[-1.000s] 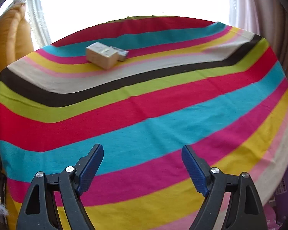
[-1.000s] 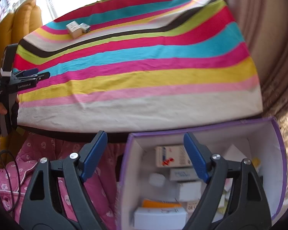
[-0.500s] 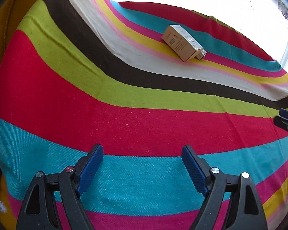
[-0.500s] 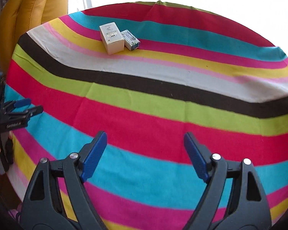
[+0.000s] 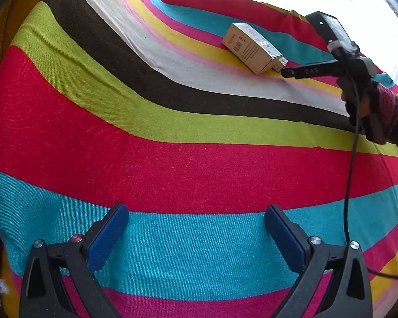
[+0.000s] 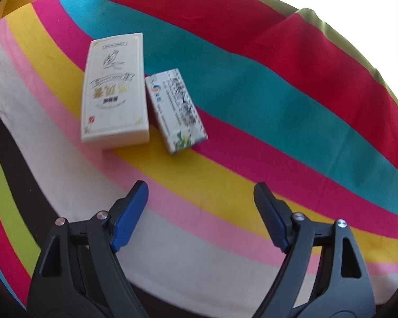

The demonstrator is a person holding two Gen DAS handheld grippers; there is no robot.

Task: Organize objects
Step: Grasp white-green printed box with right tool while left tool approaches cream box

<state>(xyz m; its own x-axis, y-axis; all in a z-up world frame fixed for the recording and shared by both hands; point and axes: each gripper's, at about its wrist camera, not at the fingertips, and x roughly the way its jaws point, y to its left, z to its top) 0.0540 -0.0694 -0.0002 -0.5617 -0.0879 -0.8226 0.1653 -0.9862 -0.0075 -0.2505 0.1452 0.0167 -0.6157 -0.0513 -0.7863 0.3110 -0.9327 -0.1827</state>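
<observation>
Two cartons lie side by side on the striped cloth (image 6: 252, 100), in the upper left of the right wrist view: a cream box with gold print (image 6: 115, 90) and, just beside it on its right and apparently touching along one long edge, a smaller white and blue box (image 6: 176, 111). Both lie flat with a broad face up, straddling the yellow and pink stripes, which leaves their long sides free for a pinch from above.

The right gripper (image 6: 200, 213) is at the bottom centre of that view, tilted down at the cloth a little short of the boxes. Its blue pads stand apart with nothing between them, wide enough, by my judgement, to take the smaller box across its width. From the left wrist view the same tool appears at the upper right, its black tip almost at the end of the cream box (image 5: 252, 49), held by a hand in a knitted sleeve (image 5: 384, 111).

The left gripper (image 5: 196, 232) sits at the bottom of its own view over the turquoise stripe, well apart from the cartons. Its jaws have just been opening and now stand fully spread, empty, probably waiting as the spare tool while the right one makes the pick.
</observation>
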